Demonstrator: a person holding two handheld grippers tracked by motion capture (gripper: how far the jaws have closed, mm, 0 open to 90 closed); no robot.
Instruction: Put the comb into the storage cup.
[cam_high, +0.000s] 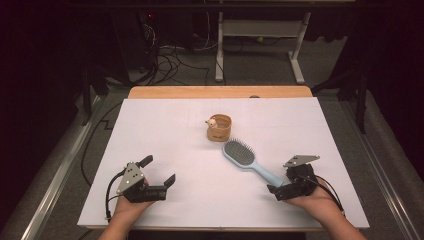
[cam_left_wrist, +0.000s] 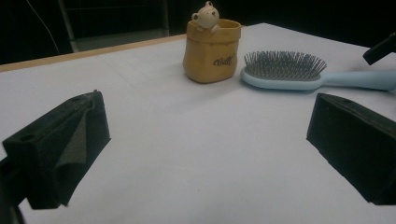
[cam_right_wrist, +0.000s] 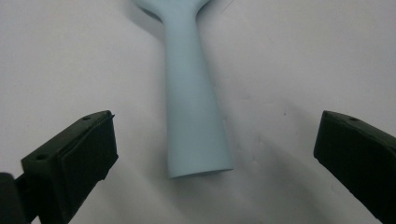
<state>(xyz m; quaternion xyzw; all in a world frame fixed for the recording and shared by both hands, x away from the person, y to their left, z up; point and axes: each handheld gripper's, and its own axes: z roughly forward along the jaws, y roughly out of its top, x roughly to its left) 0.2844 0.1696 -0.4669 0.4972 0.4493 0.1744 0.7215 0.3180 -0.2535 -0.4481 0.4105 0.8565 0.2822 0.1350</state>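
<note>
The right gripper (cam_right_wrist: 212, 158) is standing wide open around the handle end of the brush (cam_high: 246, 159), not touching it. The left gripper (cam_high: 159, 173) is waiting wide open, well apart. The cup (cam_high: 219, 128) is sitting just behind the brush head, on the table (cam_high: 165, 125).

A small tan ceramic pot shaped like a sack (cam_high: 220, 128), with a pale bear figure (cam_high: 212, 121) peeking over its rim and dark lettering on its side, stands upright toward the far middle of the white sheet-covered table (cam_high: 165, 125). A strip of light wooden board (cam_high: 220, 92) shows along the table's far edge. Beyond it, on the grey floor, lie tangled dark cables (cam_high: 170, 60) beside the white metal legs of another table (cam_high: 260, 30).
</note>
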